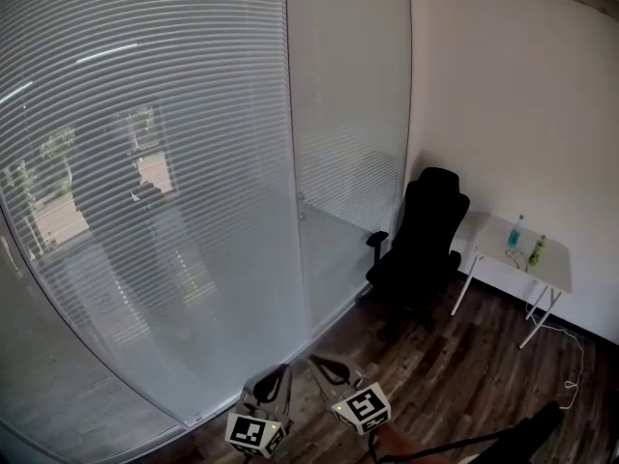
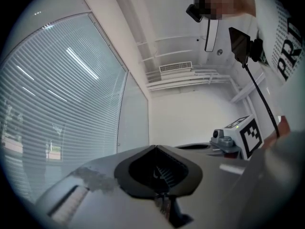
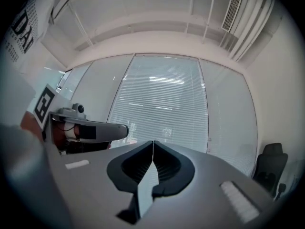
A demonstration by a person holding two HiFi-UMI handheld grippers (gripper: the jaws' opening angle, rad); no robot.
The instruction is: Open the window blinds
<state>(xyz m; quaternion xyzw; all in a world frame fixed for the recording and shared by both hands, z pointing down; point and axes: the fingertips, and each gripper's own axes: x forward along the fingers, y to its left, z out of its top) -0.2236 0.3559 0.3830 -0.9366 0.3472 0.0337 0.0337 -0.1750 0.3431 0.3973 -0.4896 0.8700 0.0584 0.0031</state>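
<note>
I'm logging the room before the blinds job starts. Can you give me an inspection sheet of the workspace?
Surface: dark wood-plank floor.
Job's things: window blinds lowered over the glass wall, daylight showing faintly through.
Clutter: blue bottle and green bottle on a white table.
Grippers: left gripper shut, nothing between the jaws; right gripper the same; neither touches the blinds.
Cables: white cable lying on the floor by the table.
Surroundings: black office chair in the corner, white wall.
</note>
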